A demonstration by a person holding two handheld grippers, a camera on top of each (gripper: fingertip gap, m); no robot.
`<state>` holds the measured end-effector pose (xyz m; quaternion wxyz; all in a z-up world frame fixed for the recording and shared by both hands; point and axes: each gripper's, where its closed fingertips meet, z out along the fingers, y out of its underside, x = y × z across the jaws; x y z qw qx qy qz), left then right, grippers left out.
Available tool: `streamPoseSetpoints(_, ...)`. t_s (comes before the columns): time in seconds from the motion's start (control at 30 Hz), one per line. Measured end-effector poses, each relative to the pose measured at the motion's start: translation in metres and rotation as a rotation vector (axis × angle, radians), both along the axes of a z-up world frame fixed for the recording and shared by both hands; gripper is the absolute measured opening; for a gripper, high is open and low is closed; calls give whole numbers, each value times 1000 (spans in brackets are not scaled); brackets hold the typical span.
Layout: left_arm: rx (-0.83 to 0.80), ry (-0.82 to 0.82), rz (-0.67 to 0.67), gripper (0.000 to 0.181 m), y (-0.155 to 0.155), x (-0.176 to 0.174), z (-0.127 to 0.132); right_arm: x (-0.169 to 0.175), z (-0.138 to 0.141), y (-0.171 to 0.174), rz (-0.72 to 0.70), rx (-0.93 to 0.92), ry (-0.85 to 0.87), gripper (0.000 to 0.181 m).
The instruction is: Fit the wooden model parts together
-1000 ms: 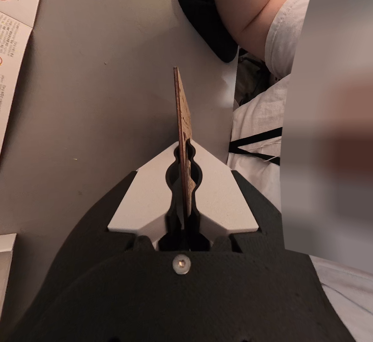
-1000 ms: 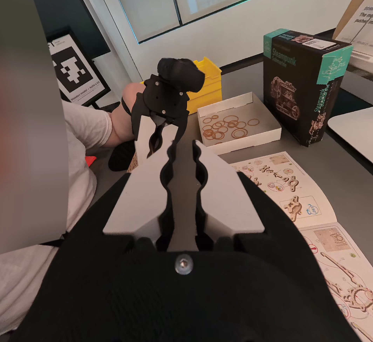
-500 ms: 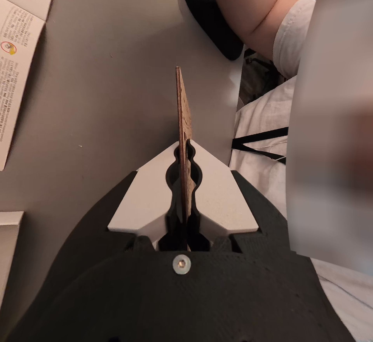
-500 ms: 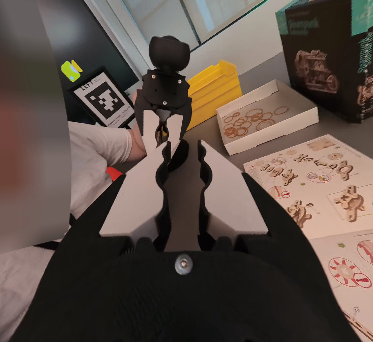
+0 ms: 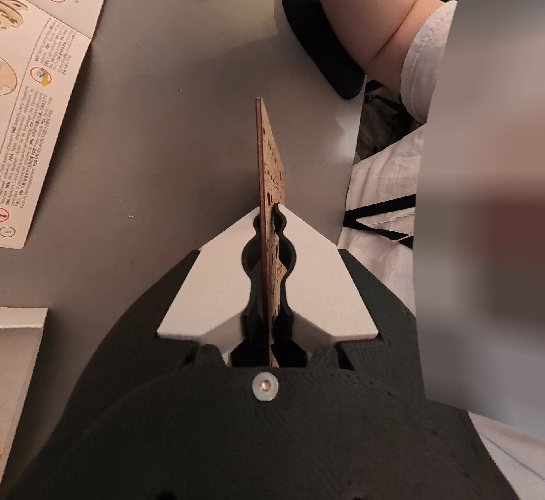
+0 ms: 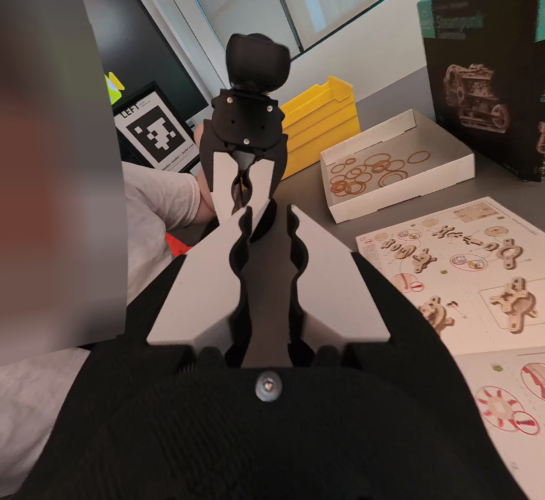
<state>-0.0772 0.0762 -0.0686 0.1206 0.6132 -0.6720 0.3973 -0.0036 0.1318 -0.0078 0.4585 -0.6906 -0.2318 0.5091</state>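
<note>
right gripper (image 6: 267, 211) fingers spread, empty | left gripper (image 6: 240, 190) just beyond at 11 o'clock, clenched on wooden sheet (image 5: 269, 179) | sheet edge-on, long axis 12 o'clock, over grey table (image 5: 165, 131) | right gripper nearer.

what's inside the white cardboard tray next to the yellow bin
The white tray holds loose tan rings, some overlapping, with bare floor at its far end. Its near wall hides the strip of floor just behind it, so anything lying there cannot be seen.
</note>
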Motion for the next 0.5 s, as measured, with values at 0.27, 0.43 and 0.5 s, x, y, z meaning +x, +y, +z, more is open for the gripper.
streamPoseSetpoints(0.27, 4, -5, 48, 2, 11, 2, 1, -36, -31, -10, 118, -120, -69, 36)
streamPoseSetpoints(0.43, 3, -1, 56, 2, 13, 3, 0, -40, -35, -11, 123, -132, -99, 21)
streamPoseSetpoints(0.5, -1, -2, 59, 2, 13, 3, 0, -41, -35, -13, 129, -142, -107, 19)
